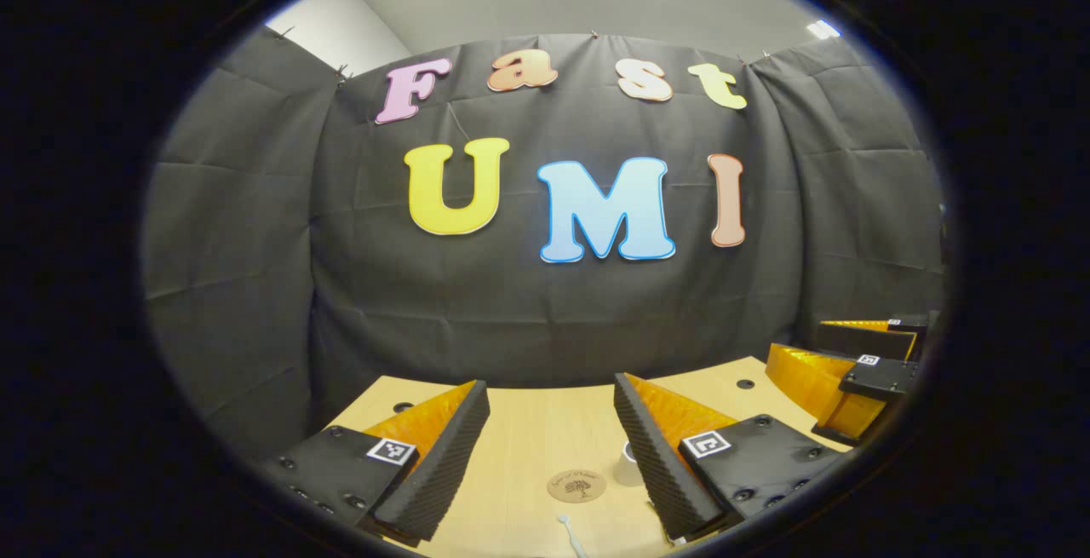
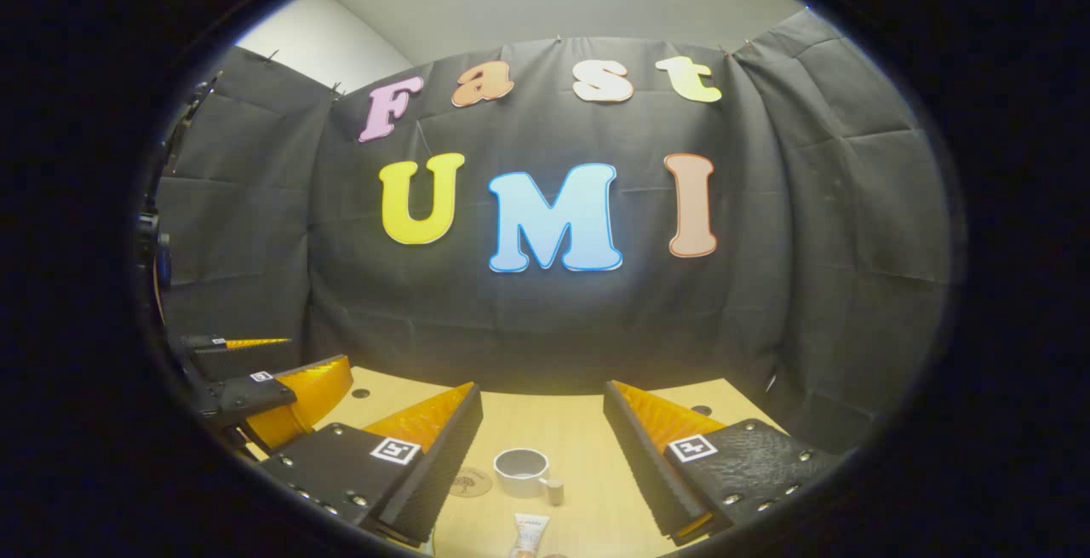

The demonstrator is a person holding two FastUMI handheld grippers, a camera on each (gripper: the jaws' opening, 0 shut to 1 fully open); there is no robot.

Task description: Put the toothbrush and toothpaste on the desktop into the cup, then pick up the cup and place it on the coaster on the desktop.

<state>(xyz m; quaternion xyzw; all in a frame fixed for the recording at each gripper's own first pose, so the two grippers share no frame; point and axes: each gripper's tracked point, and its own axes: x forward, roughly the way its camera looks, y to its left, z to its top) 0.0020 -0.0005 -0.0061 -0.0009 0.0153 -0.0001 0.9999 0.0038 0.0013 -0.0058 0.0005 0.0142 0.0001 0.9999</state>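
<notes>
Left tool (image 1: 551,456) jaws wide, empty, above pale wooden counter (image 1: 528,430). Right tool (image 2: 542,456) likewise wide, empty. Round brown cork coaster (image 1: 576,486) between left fingers; white toothbrush (image 1: 572,534) near bottom edge. Grey handled cup (image 2: 522,471) upright just beside coaster. White toothpaste tube (image 2: 528,534) lying nearer than cup.

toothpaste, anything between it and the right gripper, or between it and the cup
Nothing visible does. The toothpaste lies on bare desktop ahead of the open right gripper, with the cup standing just beyond it.
</notes>
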